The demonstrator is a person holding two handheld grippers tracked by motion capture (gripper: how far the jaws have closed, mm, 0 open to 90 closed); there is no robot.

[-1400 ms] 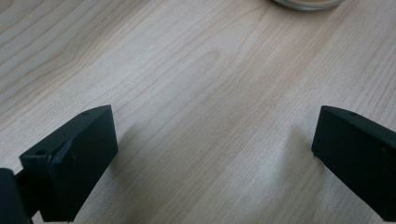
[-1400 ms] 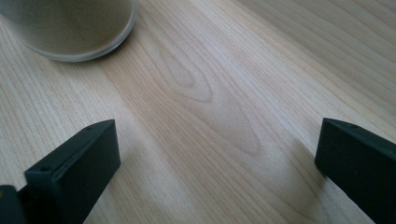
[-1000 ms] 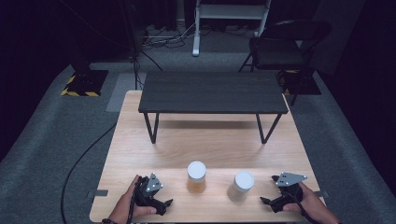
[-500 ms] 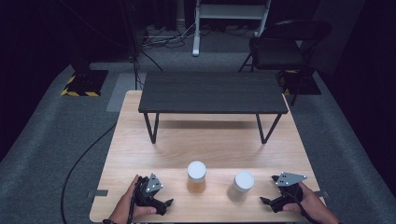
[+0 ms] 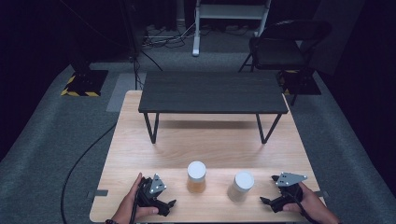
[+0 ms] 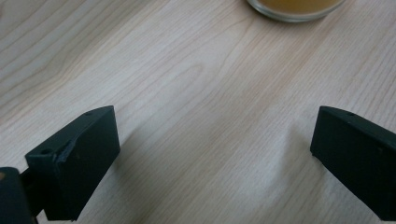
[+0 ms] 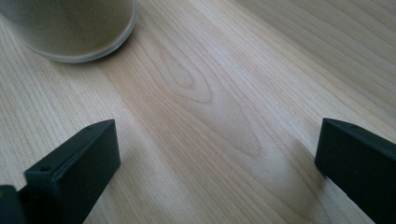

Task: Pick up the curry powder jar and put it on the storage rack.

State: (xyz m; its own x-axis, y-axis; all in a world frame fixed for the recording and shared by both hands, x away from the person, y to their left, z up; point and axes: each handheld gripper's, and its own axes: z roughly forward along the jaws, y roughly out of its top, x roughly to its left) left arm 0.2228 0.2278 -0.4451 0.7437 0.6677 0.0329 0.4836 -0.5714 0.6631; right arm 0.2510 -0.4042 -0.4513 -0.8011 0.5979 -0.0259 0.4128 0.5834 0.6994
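Observation:
Two white-lidded jars stand near the table's front edge. The left jar [image 5: 196, 177] holds amber contents; its base [image 6: 295, 8] peeks in at the top of the left gripper view. The right jar [image 5: 242, 185] holds pale beige contents, with its base [image 7: 70, 28] at the upper left of the right gripper view. My left gripper [image 5: 168, 205] rests on the wood left of the amber jar, held by a hand, open with nothing between its jaws [image 6: 215, 158]. My right gripper [image 5: 267, 201] sits right of the beige jar, also open and empty [image 7: 217, 163].
A low dark bench [image 5: 212, 92] on thin black legs stands across the far half of the light wooden table [image 5: 210, 144]. A black cable [image 5: 79, 161] trails off the left over grey carpet. A chair [image 5: 285, 44] and a stand are behind the table.

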